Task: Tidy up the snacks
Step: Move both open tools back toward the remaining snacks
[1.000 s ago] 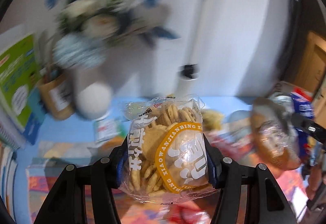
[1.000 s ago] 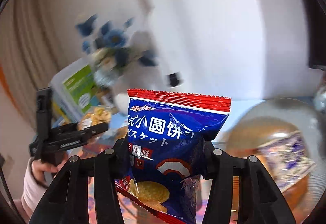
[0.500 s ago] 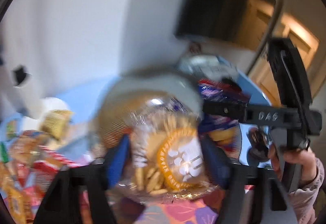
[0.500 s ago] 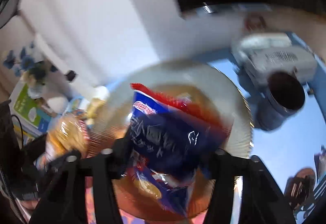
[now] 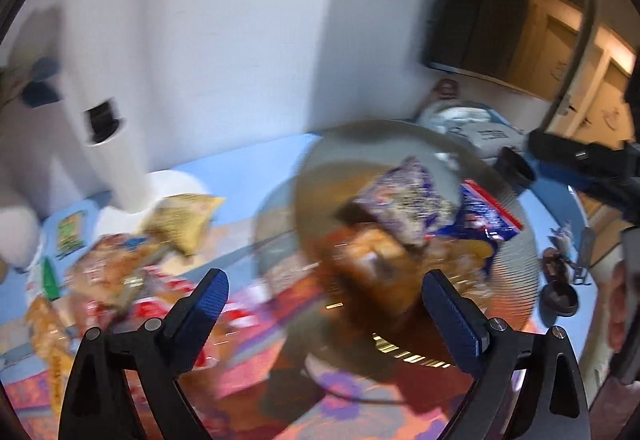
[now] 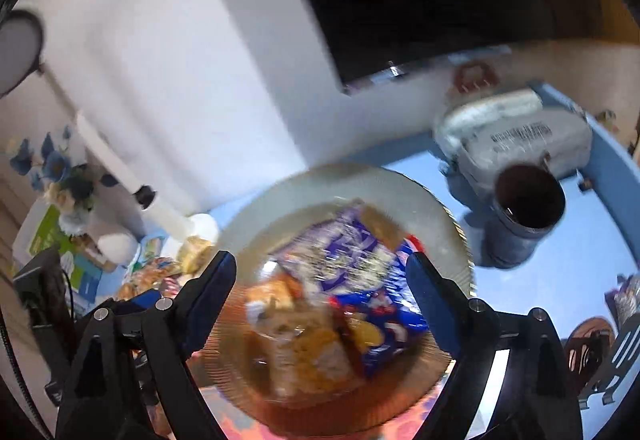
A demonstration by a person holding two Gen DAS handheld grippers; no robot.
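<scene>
step: drop-off into the round ribbed glass bowl; I'd lift both grippers straight up so nothing snags a wrapper.
left gripper: jaws just swung wide, nothing between them.
right gripper: same, wide and empty.
snacks: crinkly blue-and-red foil biscuit packet and clear cracker bag lie in the bowl, blurred.
leftovers: glossy loose packets beside it on the blue table.

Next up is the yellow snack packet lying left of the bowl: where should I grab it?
Judging by the blurred left view, the yellow packet lies flat and tilted on the pile. Come from above and pinch across its narrow width near the free upper corner, which seems clear of neighbouring packets.
</scene>
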